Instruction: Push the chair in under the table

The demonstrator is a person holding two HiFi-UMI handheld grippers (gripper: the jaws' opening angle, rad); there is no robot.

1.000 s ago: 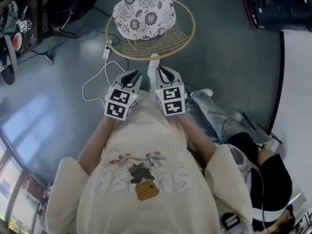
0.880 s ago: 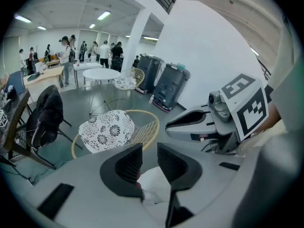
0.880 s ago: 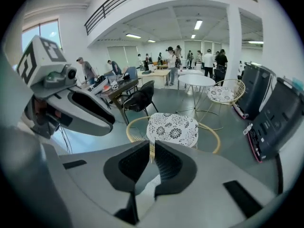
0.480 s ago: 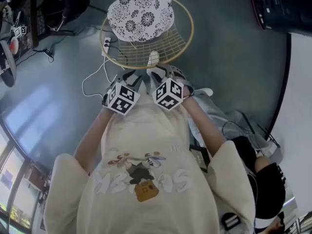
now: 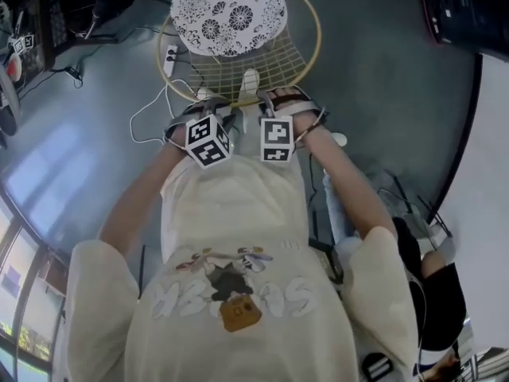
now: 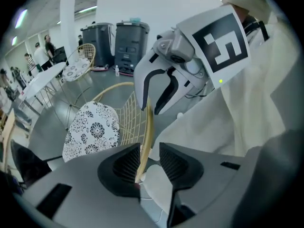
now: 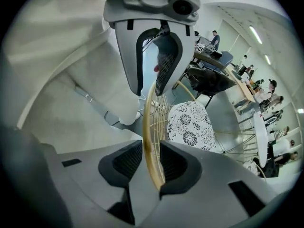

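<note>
The chair has a gold wire shell point(image 5: 306, 54) and a black-and-white floral cushion point(image 5: 229, 13); it stands on the grey floor just ahead of the person. Both grippers point steeply down at the near top of its backrest. My left gripper point(image 5: 204, 108) straddles the gold rim point(image 6: 148, 127), which leans on one pad with a gap to the other. Beside it, my right gripper point(image 5: 274, 103) also has the rim point(image 7: 148, 127) between wide jaws, and a gap shows on one side. Each gripper view also shows the other gripper farther along the rim.
A white power strip point(image 5: 169, 60) with its cable lies on the floor left of the chair. A dark desk point(image 5: 32, 22) is at far left, and black equipment point(image 5: 469, 14) at top right. A seated person point(image 5: 429, 285) is at right. Black bins point(image 6: 116, 44), more chairs and a white table point(image 6: 45, 77) stand beyond.
Both grippers have moved forward and down onto the chair's back rim and rolled about their own axes. The rim now runs between each pair of jaws.
</note>
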